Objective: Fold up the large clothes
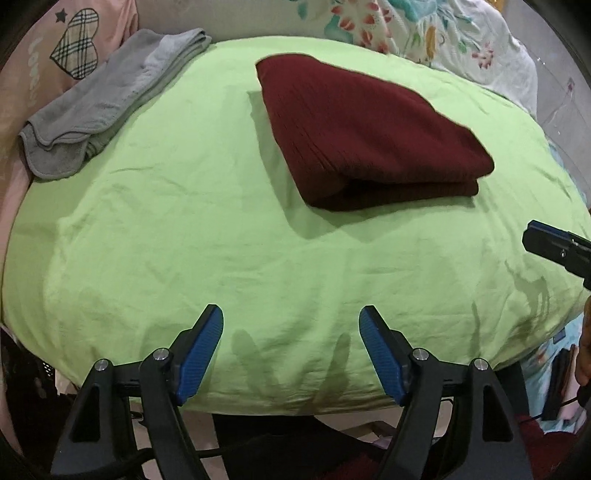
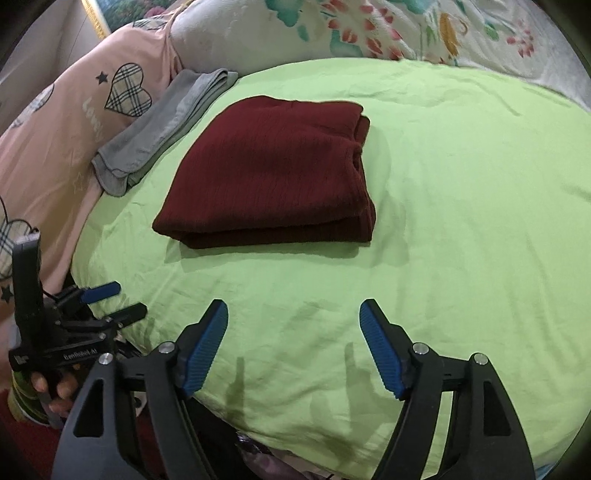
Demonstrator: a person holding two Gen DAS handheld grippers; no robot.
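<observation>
Bed: covered by a light-green sheet [image 1: 184, 229].
Maroon garment [image 1: 362, 136]: folded, laid on the far middle of the sheet.
Grey towel [image 1: 107, 99]: folded, far left.
Left gripper [image 1: 291, 325]: held low at the near edge, fingers spread, empty.
Right gripper [image 2: 293, 319]: likewise, fingers released.

The maroon garment [image 2: 269, 166] is matt ribbed knit (finely lined); the green sheet [image 2: 461, 221] is smooth, creased cloth.

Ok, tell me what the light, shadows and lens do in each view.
Left wrist view: fisheye bows the green sheet into a dome; the sweater casts a shadow to its left; finger shadows fall near the open left gripper. Right wrist view: same bowing, dark corners; shadows fall under the sweater's near edge and by the open right gripper; the floral bedding looks soft.
</observation>
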